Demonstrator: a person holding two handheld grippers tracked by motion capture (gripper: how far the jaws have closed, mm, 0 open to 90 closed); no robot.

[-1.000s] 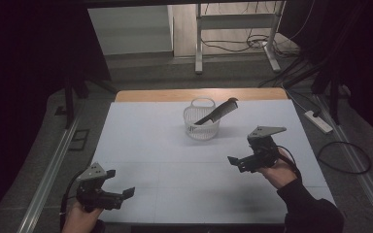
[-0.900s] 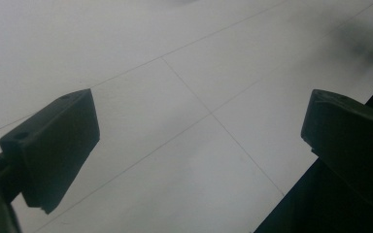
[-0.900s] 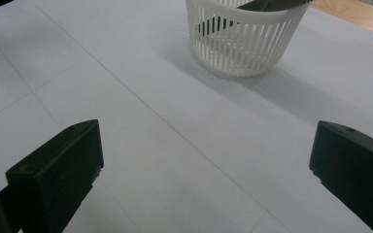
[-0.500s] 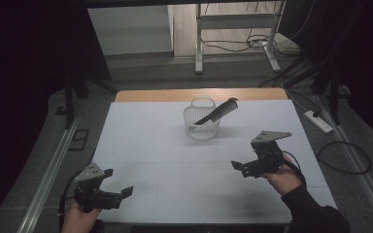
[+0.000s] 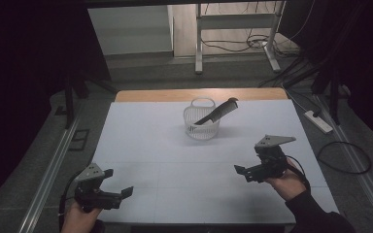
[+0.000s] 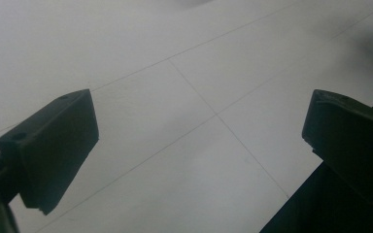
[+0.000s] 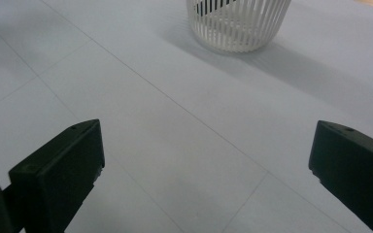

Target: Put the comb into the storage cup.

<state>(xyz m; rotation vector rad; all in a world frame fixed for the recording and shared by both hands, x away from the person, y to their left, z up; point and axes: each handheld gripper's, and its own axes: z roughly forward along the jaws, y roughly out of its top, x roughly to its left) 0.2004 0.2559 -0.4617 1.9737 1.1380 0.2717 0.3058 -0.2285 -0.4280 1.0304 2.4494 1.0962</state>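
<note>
A white slatted basket (image 5: 202, 126) stands at the table's far middle, with a black comb (image 5: 218, 111) leaning out of it toward the right. The right gripper view looks at the basket's lower wall (image 7: 238, 26) from across bare table. My right gripper (image 5: 244, 171) is at the table's right side, jaws wide apart and empty, well short of the basket. My left gripper (image 5: 118, 191) sits near the front left corner, also open with nothing between its jaws. Its view looks down on the bare tabletop near the front edge.
The white table (image 5: 150, 145) has a wooden strip (image 5: 199, 94) along its far edge. Metal rails run on both sides of it. A power strip (image 5: 319, 122) and cables lie on the floor at the right. A metal frame (image 5: 238, 29) stands beyond the table.
My right gripper has drawn back toward the front of the table and a little to the right. The left gripper has barely shifted. The basket and comb have stayed put.
</note>
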